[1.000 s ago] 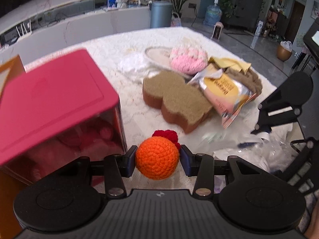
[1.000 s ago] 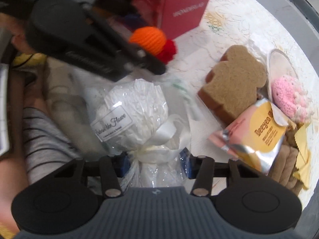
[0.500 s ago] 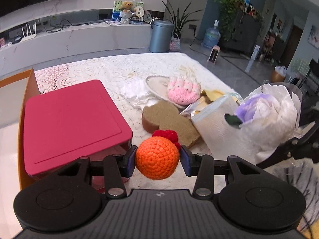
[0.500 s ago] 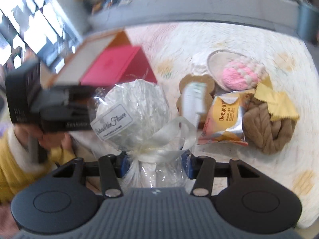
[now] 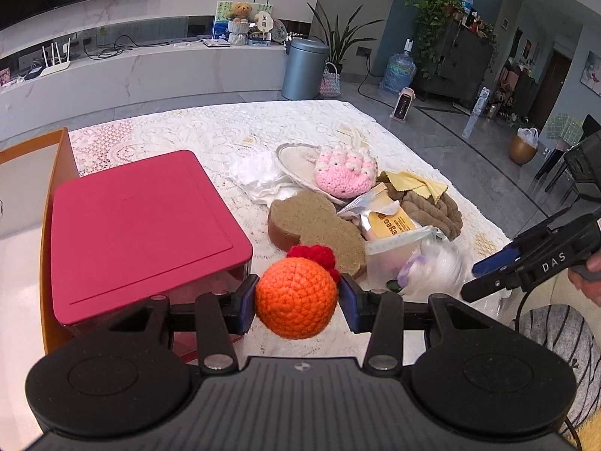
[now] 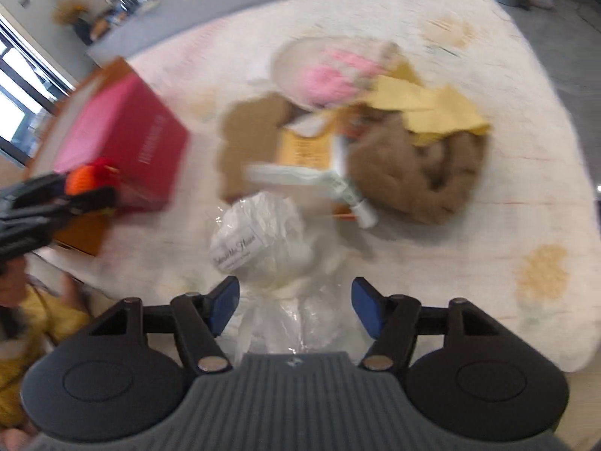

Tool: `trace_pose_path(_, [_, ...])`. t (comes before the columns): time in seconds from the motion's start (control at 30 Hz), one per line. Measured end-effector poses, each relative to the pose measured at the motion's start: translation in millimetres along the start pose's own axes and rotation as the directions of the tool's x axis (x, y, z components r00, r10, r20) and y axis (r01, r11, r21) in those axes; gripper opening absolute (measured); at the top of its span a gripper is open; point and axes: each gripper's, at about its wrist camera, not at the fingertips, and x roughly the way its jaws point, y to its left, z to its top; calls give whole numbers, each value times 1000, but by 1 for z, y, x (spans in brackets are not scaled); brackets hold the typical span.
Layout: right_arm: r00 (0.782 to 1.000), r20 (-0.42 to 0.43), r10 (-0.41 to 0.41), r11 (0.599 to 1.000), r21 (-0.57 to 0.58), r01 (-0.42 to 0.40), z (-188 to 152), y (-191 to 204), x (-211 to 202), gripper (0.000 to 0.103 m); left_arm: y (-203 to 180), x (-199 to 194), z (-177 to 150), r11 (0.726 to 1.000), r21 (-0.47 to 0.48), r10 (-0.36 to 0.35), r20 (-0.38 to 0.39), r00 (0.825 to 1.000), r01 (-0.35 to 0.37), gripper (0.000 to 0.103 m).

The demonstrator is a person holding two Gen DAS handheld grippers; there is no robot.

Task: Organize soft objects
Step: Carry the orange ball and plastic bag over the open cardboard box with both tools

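L gripper [image 5: 296, 302] is clamped on the orange crochet ball [image 5: 296, 297], held above the table [image 5: 210, 131] just off the red box [image 5: 142, 225]; a squashy round ball could squirt out of the pads if the hand jolts. R gripper [image 6: 292, 306] has just been opening, jaws now wide w/ the wrapped white bundle [image 6: 259, 240] loose between them, so it may flop or roll. Pile at 1 o'clock, i.e. brown sponge [image 5: 315, 221], snack packet [image 5: 390, 223], pink knit [image 5: 345, 173], crowds the spot.

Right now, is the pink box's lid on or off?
On. The pink box shows its flat lid seated flush across the top, covering the contents.
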Motion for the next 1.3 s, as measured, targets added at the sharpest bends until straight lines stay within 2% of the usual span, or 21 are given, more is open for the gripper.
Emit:
trace_pose_path(0.13, [997, -21, -79, 996, -34, 78, -3, -10, 3, 66, 1, 5, -1, 1000, -5, 5, -15, 1000, -5, 51])
trace_pose_path(0.2, [996, 0, -91, 989, -116, 90, -8, -3, 1, 66, 0, 6, -2, 1000, 12, 9, -25, 1000, -9, 51])
trace_pose_path(0.23, [991, 8, -134, 972, -194, 133, -10, 6, 0, 70, 1, 6, -2, 1000, 21, 7, -26, 1000, -7, 51])
trace_pose_path(0.3, [973, 58, -221, 902, -367, 227, -18, 24, 1, 77, 2, 7, -2, 1000, 15, 3, -27, 1000, -2, 52])
trace_pose_path(0.4, [972, 75, -224, 833, -504, 231, -20, 42, 5, 77, 0, 7, -3, 1000, 17, 13, -28, 1000, -12, 52])
trace_pose_path(0.47, [963, 130, -236, 755, -599, 266, -24, 55, 6, 77, -2, 8, -4, 999, 35, 23, -27, 999, -22, 52])
trace_pose_path(0.53, [965, 153, -215, 682, -683, 260, -27, 68, 8, 77, -3, 8, -5, 999, 42, 27, -26, 999, -26, 52])
trace_pose_path(0.63, [976, 109, -187, 631, -748, 205, -28, 83, 16, 77, -2, 7, -4, 999, 36, 21, -28, 999, -20, 52])
trace_pose_path(0.7, [973, 73, -218, 636, -746, 198, -26, 87, 29, 73, -1, 6, -4, 999, 31, 15, -28, 999, -14, 52])
trace_pose_path(0.77, [963, 78, -259, 636, -736, 230, -23, 86, 40, 52, 0, 3, -4, 1000, 29, 10, -20, 1000, -10, 52])
trace_pose_path(0.9, [967, 80, -241, 692, -685, 229, -16, 79, 41, 49, -2, -3, -2, 999, 49, 7, 6, 1000, -7, 51])
trace_pose_path(1.13, [978, 109, -178, 732, -650, 205, -15, 84, 8, 48, -4, -12, 3, 999, 43, -8, 41, 999, 6, 51])
trace_pose_path(1.3, [977, 191, -97, 835, -518, 184, -12, 78, -41, 48, -4, -24, 10, 999, 31, -26, 88, 996, 23, 51])
